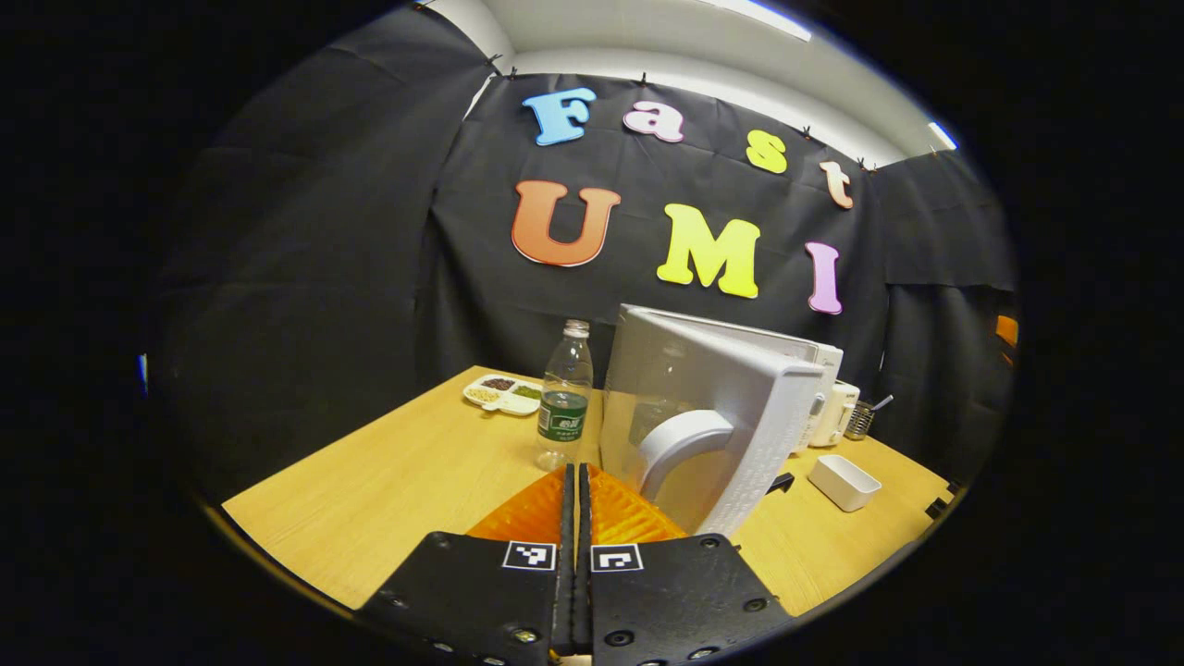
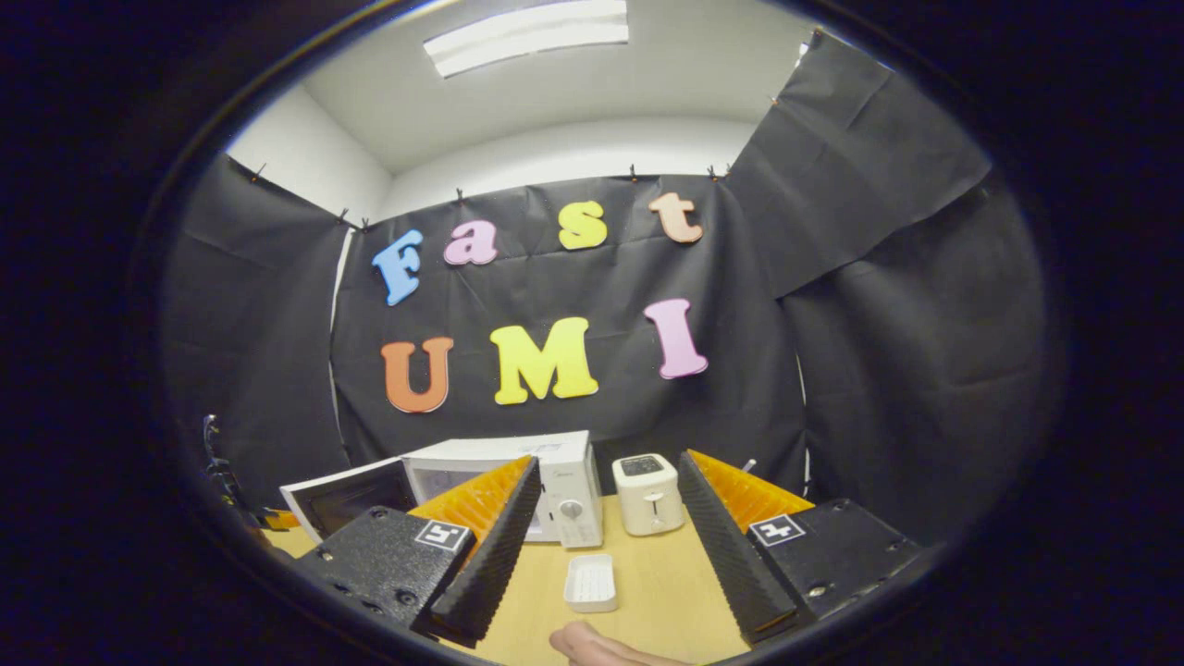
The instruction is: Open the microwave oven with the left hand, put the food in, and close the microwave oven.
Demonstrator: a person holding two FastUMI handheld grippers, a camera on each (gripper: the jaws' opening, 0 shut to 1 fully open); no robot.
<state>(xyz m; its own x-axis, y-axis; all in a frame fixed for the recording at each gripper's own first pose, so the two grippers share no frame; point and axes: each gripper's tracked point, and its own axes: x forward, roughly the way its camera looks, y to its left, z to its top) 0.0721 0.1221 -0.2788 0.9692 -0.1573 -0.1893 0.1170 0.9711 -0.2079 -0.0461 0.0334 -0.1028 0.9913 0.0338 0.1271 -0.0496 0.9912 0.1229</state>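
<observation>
**Tool fingers together by the open door, food not yet picked up**

Left tool (image 1: 575,518) has its two fingers pressed together with nothing between them, and it sits just in front of the microwave door (image 1: 712,416), which stands swung out toward the camera with its curved handle (image 1: 680,444) facing the tool. In the right gripper view the microwave (image 2: 518,481) sits at the back of the tabletop (image 2: 657,583) with its door (image 2: 347,499) hanging open to the left, so the opening step looks done.

Right tool (image 2: 601,546) has its fingers spread wide apart and holds nothing. Between them, on the tabletop, lies a small white tray (image 2: 592,583), with a toaster (image 2: 647,495) behind it, just beside the microwave. Whether anything lies in the tray I cannot tell. A hand (image 2: 601,647) shows at the bottom edge.

Off to the side in the left gripper view stand a water bottle (image 1: 566,393) and a divided dish (image 1: 504,394) with small portions of food.

The step in hand seems to be fetching the food. The next move likely calls for the right tool to drop onto the white tray, close on its rim, and carry it level into the open cavity.
</observation>
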